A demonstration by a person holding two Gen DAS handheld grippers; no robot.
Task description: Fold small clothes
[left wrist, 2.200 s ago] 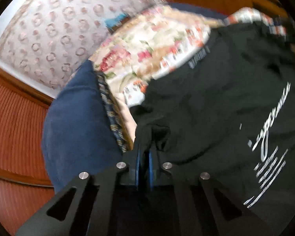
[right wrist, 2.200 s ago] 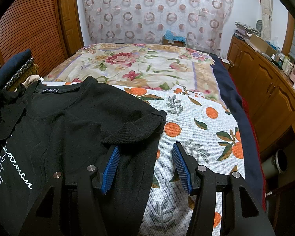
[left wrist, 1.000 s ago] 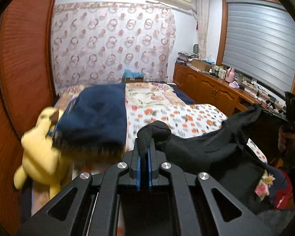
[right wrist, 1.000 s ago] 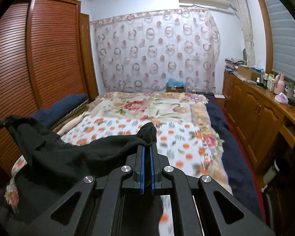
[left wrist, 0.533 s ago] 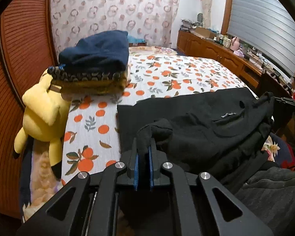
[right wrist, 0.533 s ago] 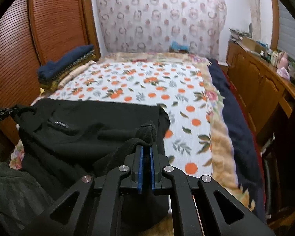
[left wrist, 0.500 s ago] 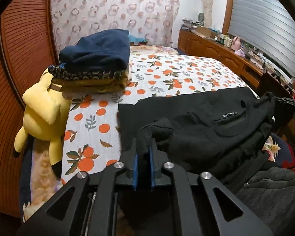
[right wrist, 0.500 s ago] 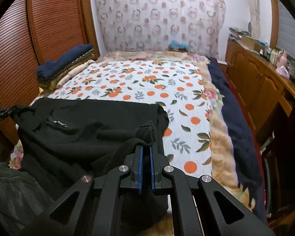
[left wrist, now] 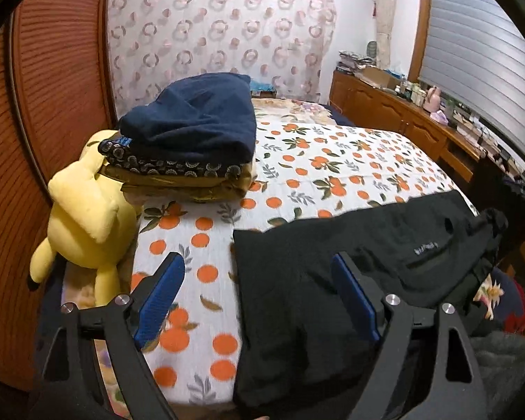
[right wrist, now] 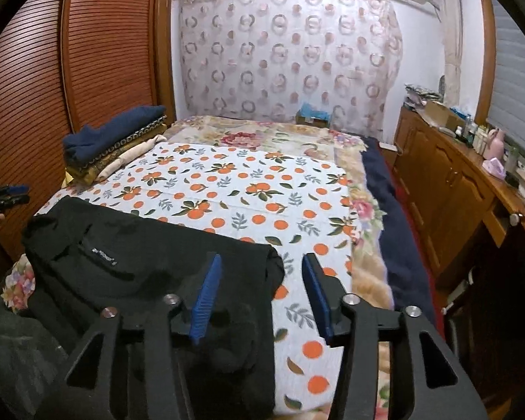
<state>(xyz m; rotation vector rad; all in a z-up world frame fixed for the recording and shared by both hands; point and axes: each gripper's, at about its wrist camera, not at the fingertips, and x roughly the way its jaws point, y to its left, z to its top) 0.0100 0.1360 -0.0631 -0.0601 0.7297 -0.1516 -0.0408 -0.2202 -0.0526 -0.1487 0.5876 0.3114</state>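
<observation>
A black T-shirt (left wrist: 332, 266) lies on the orange-print bedsheet (left wrist: 318, 171) at the near edge of the bed, its neck label facing up. My left gripper (left wrist: 259, 294) is open and empty above the shirt's left edge. The shirt also shows in the right wrist view (right wrist: 140, 262). My right gripper (right wrist: 262, 294) is open and empty over the shirt's right edge, with its left finger (right wrist: 206, 294) above the cloth.
A stack of folded clothes (left wrist: 192, 140) topped by a navy piece sits at the left side of the bed, beside a yellow plush toy (left wrist: 87, 203). A wooden wardrobe (right wrist: 52, 70) stands on the left, wooden cabinets (right wrist: 455, 182) on the right. A navy blanket (right wrist: 388, 203) lies along the bed's right edge.
Both grippers were shut on the black shirt's corners half a second ago. Both have opened and let go, and the shirt now lies on the bed.
</observation>
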